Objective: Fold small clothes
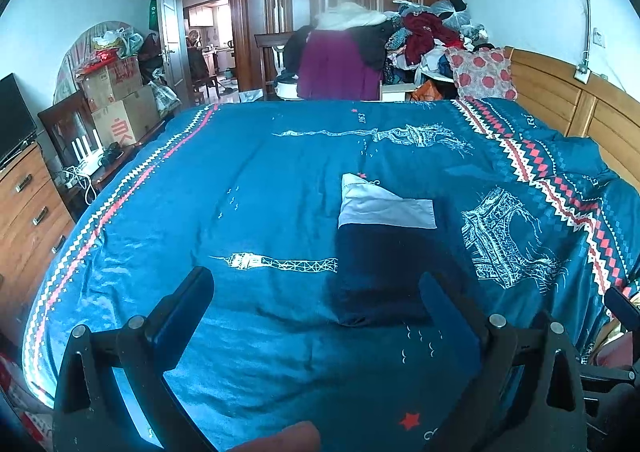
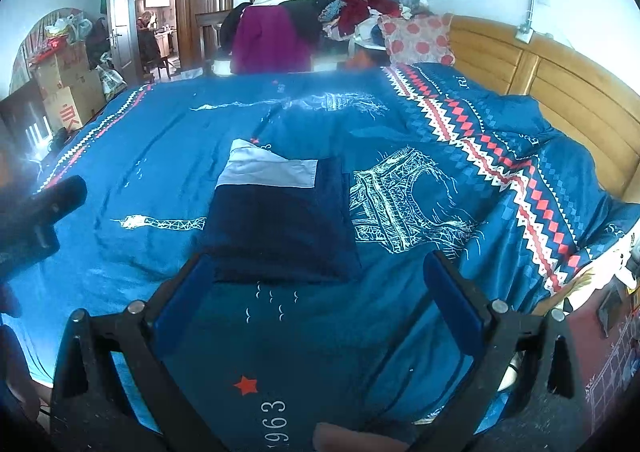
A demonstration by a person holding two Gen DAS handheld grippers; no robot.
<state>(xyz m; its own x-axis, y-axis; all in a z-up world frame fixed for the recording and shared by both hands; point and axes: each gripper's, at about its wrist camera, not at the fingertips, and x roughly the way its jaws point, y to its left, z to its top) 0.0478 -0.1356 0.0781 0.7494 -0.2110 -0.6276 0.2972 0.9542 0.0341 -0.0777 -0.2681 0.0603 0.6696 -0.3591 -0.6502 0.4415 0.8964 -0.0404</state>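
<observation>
A small folded garment, dark navy (image 1: pixel 380 272) with a pale grey-white panel (image 1: pixel 384 204) at its far end, lies flat on the blue bedspread (image 1: pixel 256 180). It also shows in the right wrist view (image 2: pixel 280 228). My left gripper (image 1: pixel 316 284) is open and empty, just short of the garment's near left edge. My right gripper (image 2: pixel 316 264) is open and empty, its fingers straddling the garment's near edge. The left gripper's finger (image 2: pixel 60 196) shows at the left of the right wrist view.
A wooden headboard (image 1: pixel 560 100) runs along the right. A heap of clothes (image 1: pixel 400 36) and a patterned pillow (image 1: pixel 480 72) sit beyond the bed's far side. Cardboard boxes (image 1: pixel 116 100) and a dresser (image 1: pixel 28 204) stand on the left.
</observation>
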